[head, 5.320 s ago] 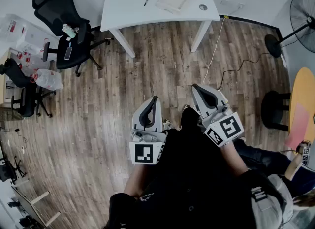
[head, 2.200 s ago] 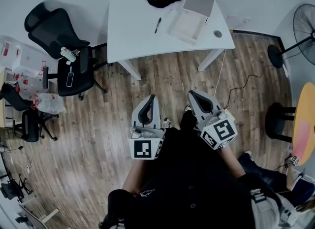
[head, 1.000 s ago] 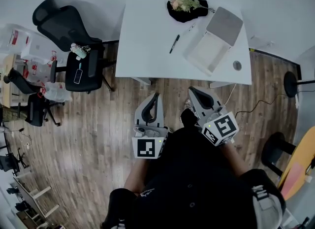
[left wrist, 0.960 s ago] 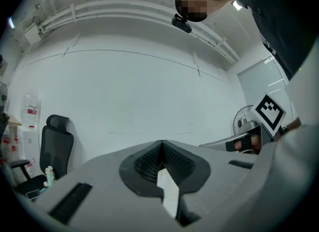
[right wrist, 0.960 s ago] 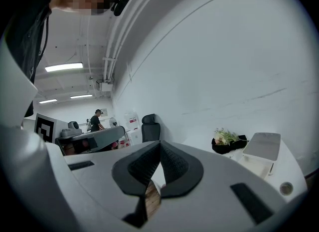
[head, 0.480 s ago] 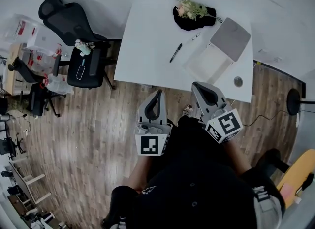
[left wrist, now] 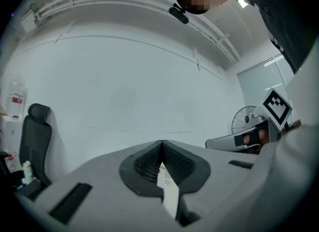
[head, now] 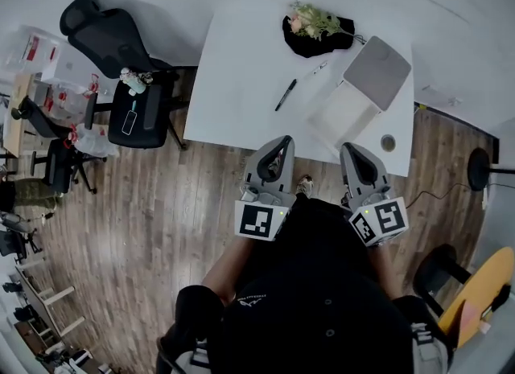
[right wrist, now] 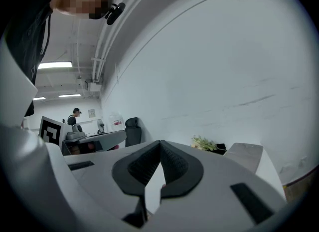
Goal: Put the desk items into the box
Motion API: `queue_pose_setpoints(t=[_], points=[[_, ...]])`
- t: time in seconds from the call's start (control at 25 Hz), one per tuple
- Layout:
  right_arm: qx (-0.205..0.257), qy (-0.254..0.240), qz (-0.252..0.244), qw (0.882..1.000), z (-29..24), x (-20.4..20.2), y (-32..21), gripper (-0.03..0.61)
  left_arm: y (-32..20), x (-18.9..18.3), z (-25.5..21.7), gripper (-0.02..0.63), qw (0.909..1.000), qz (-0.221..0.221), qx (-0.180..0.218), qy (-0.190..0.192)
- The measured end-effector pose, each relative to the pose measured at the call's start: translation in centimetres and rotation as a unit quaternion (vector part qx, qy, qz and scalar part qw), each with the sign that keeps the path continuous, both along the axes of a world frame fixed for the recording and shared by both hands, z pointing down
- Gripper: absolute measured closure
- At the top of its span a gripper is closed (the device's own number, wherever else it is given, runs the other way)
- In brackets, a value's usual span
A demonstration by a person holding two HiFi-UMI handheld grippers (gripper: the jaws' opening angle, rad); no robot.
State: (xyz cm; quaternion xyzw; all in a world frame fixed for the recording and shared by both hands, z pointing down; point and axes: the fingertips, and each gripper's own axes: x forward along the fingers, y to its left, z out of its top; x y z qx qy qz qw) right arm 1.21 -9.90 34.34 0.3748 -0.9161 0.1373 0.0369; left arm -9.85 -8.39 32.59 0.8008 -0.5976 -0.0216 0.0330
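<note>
A white desk holds a black pen, a bunch of flowers on a black cloth and an open white box with its grey lid swung back. A small round object lies near the desk's right corner. My left gripper hangs over the desk's near edge, below the pen, shut and empty. Just below the box, my right gripper is also shut on nothing. The right gripper view shows the flowers and lid beyond the closed jaws.
A black office chair with small items on its seat stands left of the desk. More chairs and clutter sit at the far left. A fan base and a yellow round table are at the right. Wooden floor lies below.
The person has walked up to the desk, which now lies just ahead. Both grippers moved forward to its near edge and stayed shut.
</note>
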Motion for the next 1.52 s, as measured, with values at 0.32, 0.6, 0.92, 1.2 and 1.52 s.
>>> queue_pose_setpoints(t=[0.32, 0.6, 0.92, 1.2, 1.52], points=[[-0.006, 0.017, 0.104, 0.994, 0.0, 1.8, -2.4, 0.58, -5.6, 1.7, 2.1, 0.607, 0.9932, 0.112, -0.029, 0.01], [-0.017, 0.024, 0.18, 0.983, 0.4, 2.3, -3.8, 0.58, -9.0, 1.9, 3.3, 0.607, 0.9834, 0.176, -0.043, 0.006], [-0.018, 0.031, 0.213, 0.976, 0.7, -0.2, -5.8, 0.58, -12.3, -0.4, 8.2, 0.607, 0.9758, 0.199, -0.09, -0.005], [-0.026, 0.035, 0.241, 0.969, 1.4, -1.6, -7.2, 0.58, -14.3, -2.2, 15.2, 0.607, 0.9651, 0.209, -0.145, -0.064], [-0.04, 0.043, 0.276, 0.959, 2.5, -2.2, -7.8, 0.58, -16.4, -3.7, 22.2, 0.607, 0.9507, 0.206, -0.221, -0.069]])
